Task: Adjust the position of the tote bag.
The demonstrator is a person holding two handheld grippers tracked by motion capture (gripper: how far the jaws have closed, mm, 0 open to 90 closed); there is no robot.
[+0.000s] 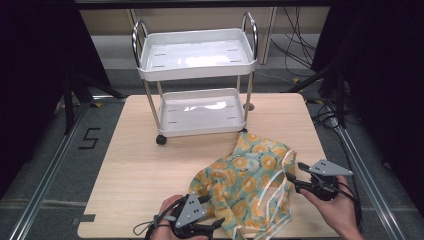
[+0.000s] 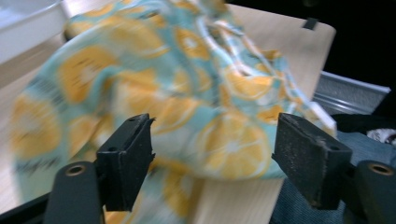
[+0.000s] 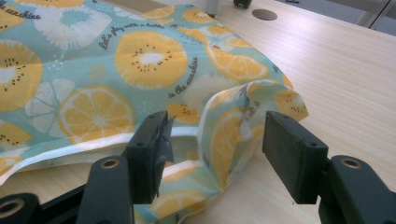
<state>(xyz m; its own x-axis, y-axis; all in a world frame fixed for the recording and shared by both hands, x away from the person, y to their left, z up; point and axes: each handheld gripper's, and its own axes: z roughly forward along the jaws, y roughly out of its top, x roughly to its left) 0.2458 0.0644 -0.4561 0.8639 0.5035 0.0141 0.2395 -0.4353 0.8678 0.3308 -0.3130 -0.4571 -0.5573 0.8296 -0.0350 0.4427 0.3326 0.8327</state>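
Cloth: one fruit-print cloth (image 1: 247, 182), bunched up, lower middle of the high view, on the tabletop (image 1: 145, 175).
Left gripper (image 1: 207, 212): jaws wide apart, holding nothing, at the cloth's lower left edge.
Right gripper (image 3: 212, 149): jaws apart, one raised fold between them, not pinched.
Cart: one white cart (image 1: 197, 80) with two trays, top middle.
Risk: I think a bite could grab only the thin white hem, and the cloth could slip out.
Count: two grippers, one cloth, one cart.
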